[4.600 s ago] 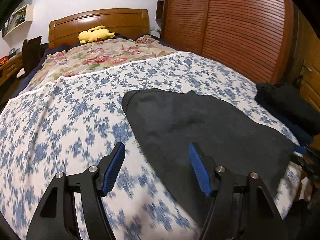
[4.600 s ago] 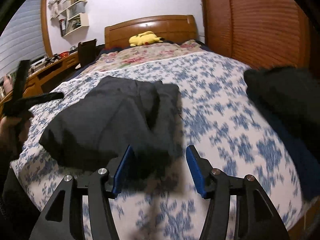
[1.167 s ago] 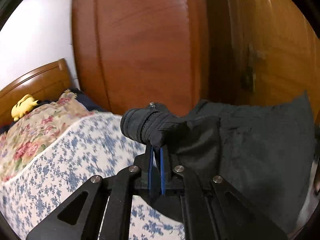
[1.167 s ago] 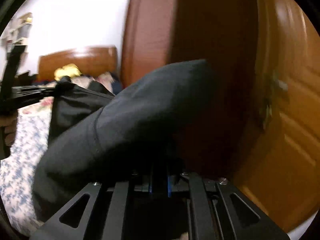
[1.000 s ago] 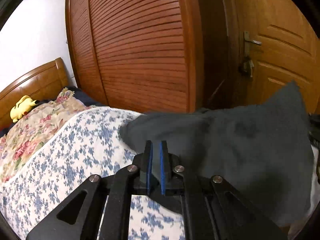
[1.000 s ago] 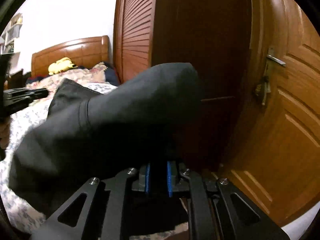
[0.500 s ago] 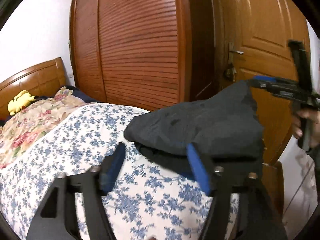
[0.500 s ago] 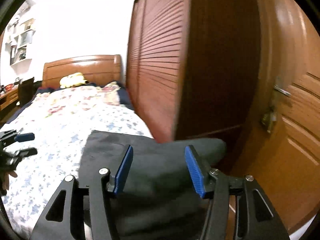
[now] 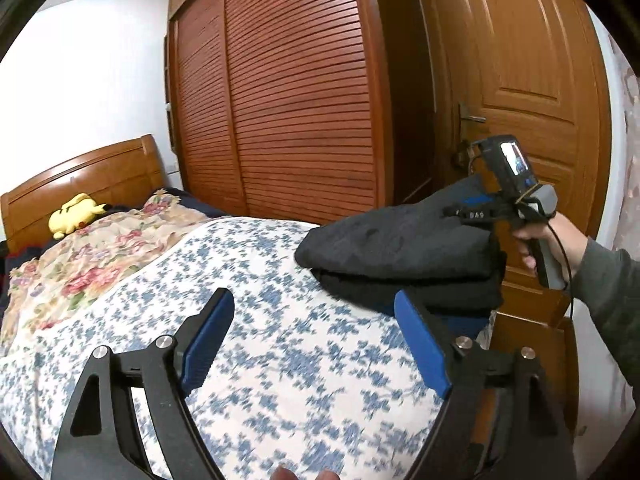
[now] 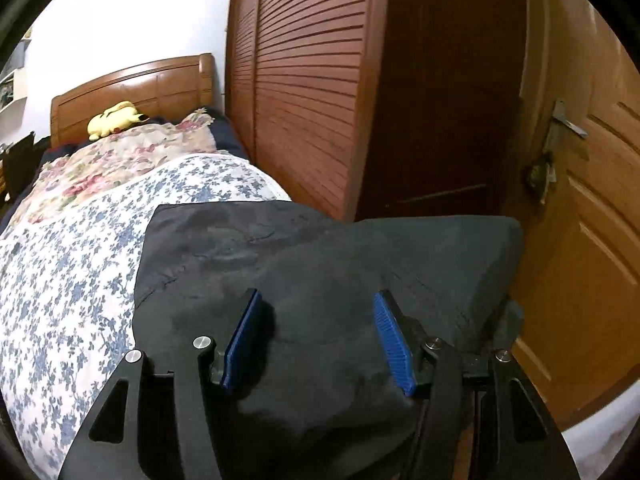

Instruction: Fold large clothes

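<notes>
Dark garment [image 10: 320, 264], folded, resting on a darker pile [image 9: 420, 292] at the corner of the floral-covered bed [image 9: 280, 360], nearest the door [image 10: 592, 240]. Left gripper [image 9: 316, 344]: jaws opening, nothing between them, well clear over blue-flowered cover. Right gripper [image 10: 316, 336]: blue pads spread, hovering over the cloth without pinching it. Best finish, as a judgement: draw both grippers straight away without snagging an edge, then check that the 2 layers sit square, away from the overhang.
</notes>
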The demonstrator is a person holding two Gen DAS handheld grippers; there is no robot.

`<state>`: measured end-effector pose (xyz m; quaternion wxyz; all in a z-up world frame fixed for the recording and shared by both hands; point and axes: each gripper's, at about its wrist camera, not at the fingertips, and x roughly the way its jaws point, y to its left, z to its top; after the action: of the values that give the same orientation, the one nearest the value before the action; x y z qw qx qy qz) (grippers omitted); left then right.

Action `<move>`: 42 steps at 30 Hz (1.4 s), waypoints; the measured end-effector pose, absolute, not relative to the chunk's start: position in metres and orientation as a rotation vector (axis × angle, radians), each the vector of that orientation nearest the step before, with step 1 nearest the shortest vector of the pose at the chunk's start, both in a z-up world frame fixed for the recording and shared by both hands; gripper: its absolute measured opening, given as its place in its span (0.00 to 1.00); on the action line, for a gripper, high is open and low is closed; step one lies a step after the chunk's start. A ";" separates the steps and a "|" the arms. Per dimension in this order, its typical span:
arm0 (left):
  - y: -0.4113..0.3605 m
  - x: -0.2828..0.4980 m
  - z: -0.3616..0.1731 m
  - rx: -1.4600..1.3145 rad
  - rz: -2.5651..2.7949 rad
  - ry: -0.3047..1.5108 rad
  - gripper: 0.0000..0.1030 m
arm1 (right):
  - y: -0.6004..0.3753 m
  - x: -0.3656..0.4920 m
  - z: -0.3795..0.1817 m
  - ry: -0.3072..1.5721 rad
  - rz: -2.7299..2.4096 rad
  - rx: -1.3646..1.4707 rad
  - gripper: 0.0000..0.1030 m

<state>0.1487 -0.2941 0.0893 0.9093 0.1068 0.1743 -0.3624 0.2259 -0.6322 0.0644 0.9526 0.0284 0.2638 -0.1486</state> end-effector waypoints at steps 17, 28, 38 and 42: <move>-0.222 0.127 0.066 0.171 -0.675 0.406 0.82 | -0.600 0.222 0.059 0.545 -0.311 0.032 0.72; -0.146 0.113 0.051 0.093 -0.548 0.438 0.83 | -0.594 0.224 0.051 0.581 -0.358 0.054 0.72; -0.081 0.106 0.028 0.057 -0.381 0.465 0.83 | -0.471 0.187 0.063 0.449 -0.147 -0.022 0.82; -0.067 0.107 0.008 0.065 -0.298 0.472 0.83 | -0.413 0.182 0.049 0.436 -0.014 -0.018 0.87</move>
<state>0.1071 -0.0666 0.0078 0.9607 0.0322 0.2331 -0.1472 0.1819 -0.4133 0.0495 0.9763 -0.0087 0.2163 -0.0071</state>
